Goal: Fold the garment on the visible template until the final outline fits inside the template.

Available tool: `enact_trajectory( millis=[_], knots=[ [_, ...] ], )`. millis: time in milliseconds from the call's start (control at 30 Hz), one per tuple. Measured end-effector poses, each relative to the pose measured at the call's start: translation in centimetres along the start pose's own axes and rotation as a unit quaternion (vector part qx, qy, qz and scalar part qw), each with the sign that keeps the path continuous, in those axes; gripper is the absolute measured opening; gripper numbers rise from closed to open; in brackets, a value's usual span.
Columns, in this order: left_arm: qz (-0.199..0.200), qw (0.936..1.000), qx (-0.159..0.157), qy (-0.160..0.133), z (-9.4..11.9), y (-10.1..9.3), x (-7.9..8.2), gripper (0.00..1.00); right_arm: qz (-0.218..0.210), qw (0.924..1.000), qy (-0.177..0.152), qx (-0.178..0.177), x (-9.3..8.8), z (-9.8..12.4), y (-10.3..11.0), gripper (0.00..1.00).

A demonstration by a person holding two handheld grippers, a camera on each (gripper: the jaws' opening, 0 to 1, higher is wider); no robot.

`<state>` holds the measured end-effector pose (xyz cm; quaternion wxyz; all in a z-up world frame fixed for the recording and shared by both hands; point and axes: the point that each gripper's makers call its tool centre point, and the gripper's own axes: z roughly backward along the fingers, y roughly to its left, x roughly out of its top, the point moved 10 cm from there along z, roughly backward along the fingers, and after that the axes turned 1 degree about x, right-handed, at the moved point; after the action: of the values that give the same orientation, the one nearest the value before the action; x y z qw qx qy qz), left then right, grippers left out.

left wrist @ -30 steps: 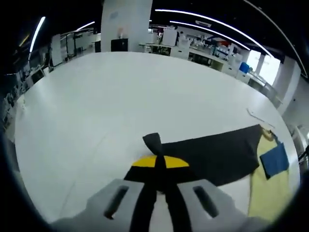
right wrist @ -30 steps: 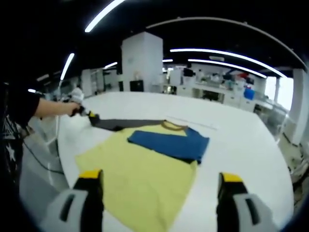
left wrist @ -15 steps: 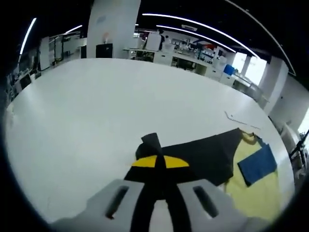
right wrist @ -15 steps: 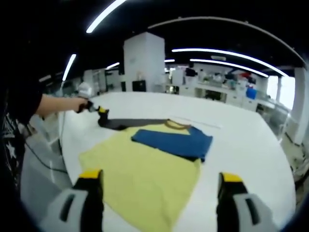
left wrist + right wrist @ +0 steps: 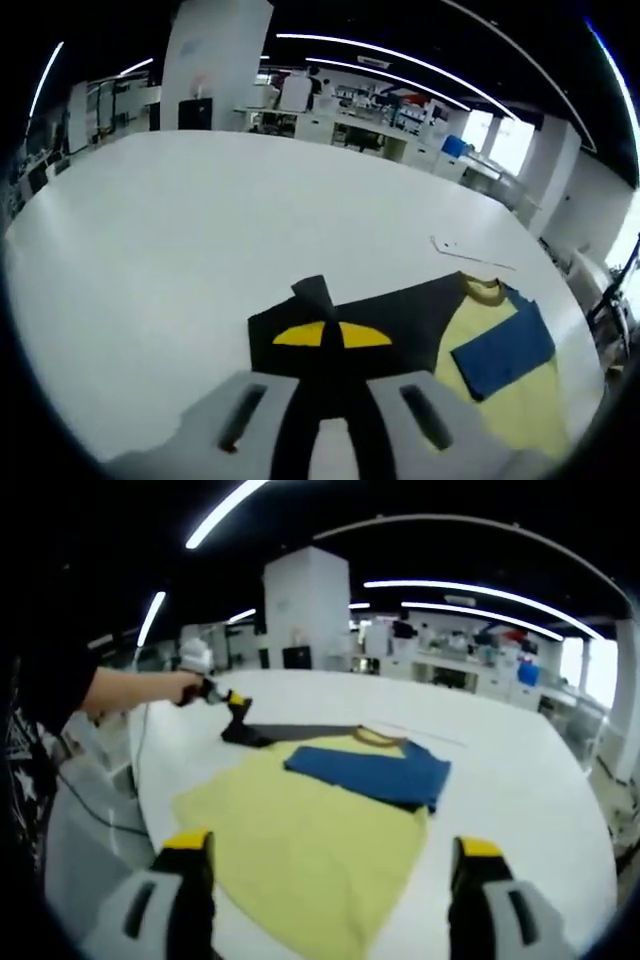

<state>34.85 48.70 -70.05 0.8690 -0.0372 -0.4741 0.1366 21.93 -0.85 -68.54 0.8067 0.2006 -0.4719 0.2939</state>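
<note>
A yellow T-shirt [image 5: 300, 850] lies flat on the white table [image 5: 520, 780], collar [image 5: 378, 737] at its far end. Its blue sleeve [image 5: 370, 772] is folded across the chest. My left gripper [image 5: 330, 335] is shut on the end of the black sleeve [image 5: 400, 320], and a flap of black cloth sticks up past its yellow tips. In the right gripper view the left gripper [image 5: 235, 705] is held by a person's hand over the black sleeve [image 5: 290, 735], near the table's left side. My right gripper [image 5: 330, 880] is open above the shirt's near hem, holding nothing.
A thin pale strip [image 5: 470, 255] lies on the table beyond the collar. Bare white tabletop [image 5: 200, 220] stretches far ahead of the left gripper. The person's arm [image 5: 120, 695] reaches in from the left. Desks and shelves stand in the background.
The left gripper has carried the black sleeve end toward the shirt's body, so the sleeve looks shorter and the shirt sits closer in its view. The right gripper stays open and still.
</note>
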Motion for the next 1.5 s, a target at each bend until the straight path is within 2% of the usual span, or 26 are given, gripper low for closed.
enact_trajectory(
  millis=[133,267,333,633,767,867,1133,1167,1500],
  knots=[
    [0.001,0.9999,-0.014,-0.006,-0.1,-1.8,0.4,0.0,-0.001,1.0,-0.003,-0.002,0.1,0.2,-0.2,0.99],
    [-0.006,0.9994,-0.031,-0.012,0.2,-4.5,0.5,0.0,-0.003,1.0,-0.001,-0.003,-0.1,0.4,-0.3,0.99],
    [-0.007,0.9991,-0.04,-0.015,0.0,-4.6,0.6,0.0,-0.004,1.0,0.0,-0.003,-0.3,0.5,-0.2,0.99],
    [-0.008,0.9957,-0.089,-0.027,-0.3,-9.3,1.5,0.0,-0.01,0.9999,0.001,-0.001,-0.8,0.9,0.3,0.99],
    [-0.005,0.9941,-0.105,-0.027,-0.4,-11.3,1.2,0.0,-0.011,0.9999,0.001,0.0,-0.7,0.9,0.5,0.99],
    [-0.004,0.9935,-0.11,-0.028,-0.7,-11.7,1.3,0.0,-0.011,0.9999,0.002,0.001,-0.8,1.0,0.6,0.99],
    [0.015,0.9906,-0.132,-0.032,-0.8,-15.3,0.6,0.0,-0.013,0.9999,0.003,0.003,-1.0,1.1,0.9,0.99],
    [0.018,0.9902,-0.135,-0.032,-1.0,-14.9,0.8,0.0,-0.013,0.9999,0.004,0.004,-1.0,1.1,1.0,0.99],
    [0.028,0.9869,-0.155,-0.036,-1.3,-18.1,0.1,0.0,-0.017,0.9997,0.01,0.01,-1.7,1.1,1.0,0.99]
  ],
)
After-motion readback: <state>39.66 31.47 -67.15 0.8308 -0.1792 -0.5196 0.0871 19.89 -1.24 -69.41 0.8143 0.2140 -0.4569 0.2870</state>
